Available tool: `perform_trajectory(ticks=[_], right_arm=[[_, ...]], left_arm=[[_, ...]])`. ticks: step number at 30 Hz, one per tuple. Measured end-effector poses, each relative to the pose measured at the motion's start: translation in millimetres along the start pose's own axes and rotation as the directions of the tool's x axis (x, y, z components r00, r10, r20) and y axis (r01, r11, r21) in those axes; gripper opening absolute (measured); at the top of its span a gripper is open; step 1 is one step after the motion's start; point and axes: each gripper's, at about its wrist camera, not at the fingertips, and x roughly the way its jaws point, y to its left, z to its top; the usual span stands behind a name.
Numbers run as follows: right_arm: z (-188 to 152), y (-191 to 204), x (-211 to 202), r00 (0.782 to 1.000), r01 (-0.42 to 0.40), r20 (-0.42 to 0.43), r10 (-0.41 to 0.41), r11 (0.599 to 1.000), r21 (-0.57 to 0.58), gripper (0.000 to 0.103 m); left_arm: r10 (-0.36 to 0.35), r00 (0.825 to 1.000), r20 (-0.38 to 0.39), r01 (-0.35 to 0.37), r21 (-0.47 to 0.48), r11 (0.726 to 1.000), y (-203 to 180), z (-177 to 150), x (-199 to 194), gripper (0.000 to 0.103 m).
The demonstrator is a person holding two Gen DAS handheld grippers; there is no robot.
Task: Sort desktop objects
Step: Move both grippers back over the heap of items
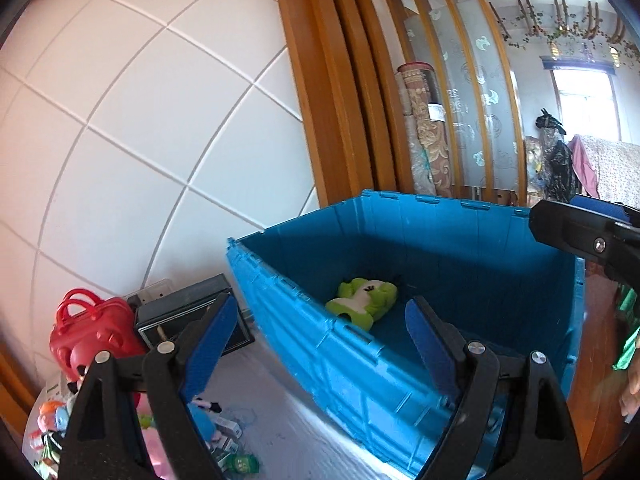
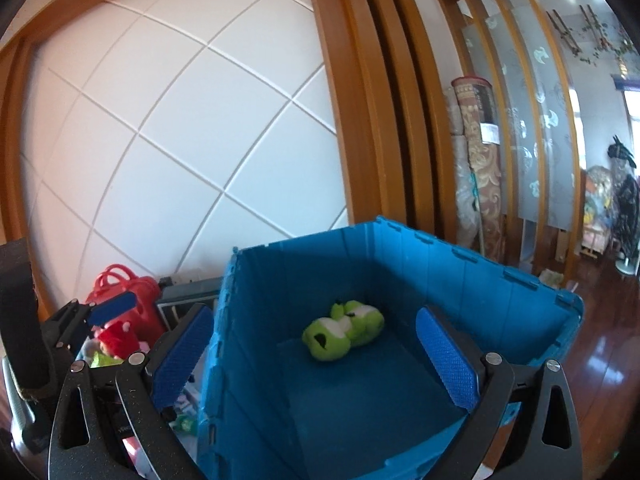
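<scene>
Jaws wide apart and empty on both our left gripper (image 1: 320, 340) and right gripper (image 2: 316, 356); a green plush (image 2: 342, 334), perhaps a frog, lies in the blue crate (image 2: 500, 300).

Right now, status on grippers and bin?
Left gripper and right gripper open, empty. Green plush alone in blue bin. Toy pile left, unsorted.

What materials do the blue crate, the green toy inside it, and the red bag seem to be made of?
Blue crate: seemingly rigid moulded plastic, semi-gloss; ribbed walls and notched rim suggest it.
Green toy: probably soft plush fabric, matte; rounded, slumped shape.
Red bag: likely hard glossy plastic; highlights on its moulded handles, though fabric lining cannot be excluded.
</scene>
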Motion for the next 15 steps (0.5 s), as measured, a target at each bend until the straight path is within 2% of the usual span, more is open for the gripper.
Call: perform_trajectory(ticks=[6, 10, 15], right_arm=[[-19, 40, 3, 0.992, -0.127, -0.013, 0.126, 0.991, -0.047, 0.103], [-24, 74, 9, 0.981, -0.192, -0.039, 0.19, 0.979, -0.069, 0.103], [-36, 127, 17, 0.965, -0.257, -0.083, 0.25, 0.962, -0.096, 0.103]], left_arm=[[0.133, 0.991, -0.024, -0.135, -0.082, 0.987, 50, -43, -32, 0.086], [0.199, 0.978, -0.06, -0.205, -0.111, 0.972, 85, -69, -51, 0.086], [0.283, 0.954, -0.095, -0.293, -0.117, 0.949, 134, -104, -81, 0.086]])
